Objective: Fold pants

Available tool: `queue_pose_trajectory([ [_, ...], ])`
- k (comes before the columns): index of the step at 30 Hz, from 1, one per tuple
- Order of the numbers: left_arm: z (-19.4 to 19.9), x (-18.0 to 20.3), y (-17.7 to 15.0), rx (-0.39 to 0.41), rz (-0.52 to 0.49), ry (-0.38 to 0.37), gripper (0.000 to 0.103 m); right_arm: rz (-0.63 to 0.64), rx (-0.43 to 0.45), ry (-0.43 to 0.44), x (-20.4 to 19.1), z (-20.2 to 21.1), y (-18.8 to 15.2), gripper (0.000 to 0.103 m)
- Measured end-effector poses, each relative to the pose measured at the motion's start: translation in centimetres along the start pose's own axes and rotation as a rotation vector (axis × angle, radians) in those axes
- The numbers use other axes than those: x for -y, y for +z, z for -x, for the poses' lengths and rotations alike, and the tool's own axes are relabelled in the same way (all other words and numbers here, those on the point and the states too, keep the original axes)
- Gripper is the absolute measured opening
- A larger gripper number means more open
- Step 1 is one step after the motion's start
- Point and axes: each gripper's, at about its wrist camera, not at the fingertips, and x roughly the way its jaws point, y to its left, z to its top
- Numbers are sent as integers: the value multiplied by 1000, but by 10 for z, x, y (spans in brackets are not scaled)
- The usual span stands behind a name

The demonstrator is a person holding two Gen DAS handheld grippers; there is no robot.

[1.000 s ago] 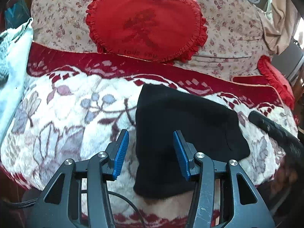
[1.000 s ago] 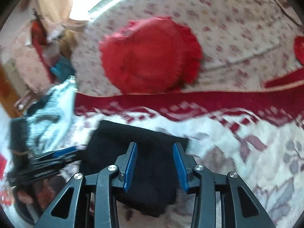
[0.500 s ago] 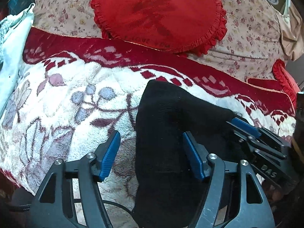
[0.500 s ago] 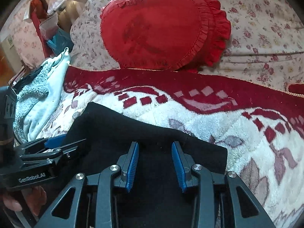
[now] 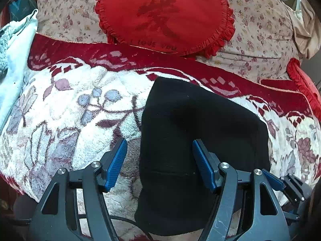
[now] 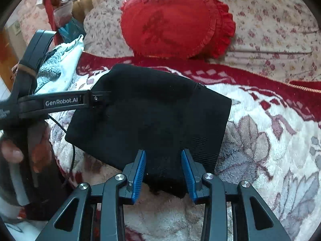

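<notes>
The folded black pants (image 6: 152,118) are lying lower centre, their near edge sitting between the right tool (image 6: 163,172)'s half-spread, unpressed pads. The left tool (image 5: 159,164) is gaping wide, straddling their left edge.

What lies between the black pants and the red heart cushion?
Only the blanket with its red border lies between the pants and the cushion, shown in both views.

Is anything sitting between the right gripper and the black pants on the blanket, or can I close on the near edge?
Nothing visible blocks it. The right gripper already straddles the near edge of the black pants, its jaws apart with only pants fabric between them. The left gripper is at the far left edge, off to the side.
</notes>
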Motion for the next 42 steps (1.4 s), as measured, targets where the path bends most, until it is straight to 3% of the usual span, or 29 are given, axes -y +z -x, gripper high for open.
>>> queue_pose_trajectory([
  [3, 7, 0, -3, -19, -8, -18, 68, -1, -12, 10, -1, 8, 4, 35],
  [8, 24, -10, -5, -5, 15, -35, 68, -162, 63, 55, 34, 27, 8, 43],
  [12, 30, -12, -5, 13, 11, -14, 68, -249, 45, 44, 54, 25, 6, 43],
  [19, 31, -8, -9, 4, -9, -17, 68, -206, 65, 49, 42, 29, 19, 44],
  [26, 30, -19, -25, -52, 11, -96, 68, -217, 7, 15, 46, 12, 16, 47],
  [29, 19, -17, -37, -65, -23, -62, 71, -218, -23, 13, 46, 3, 11, 48],
  [33, 10, -24, -39, -73, 34, -81, 81, -237, -28, 37, 48, -3, 3, 48],
  [42, 17, -21, -37, -66, 9, -65, 82, -213, 4, 37, 43, 12, 7, 49],
])
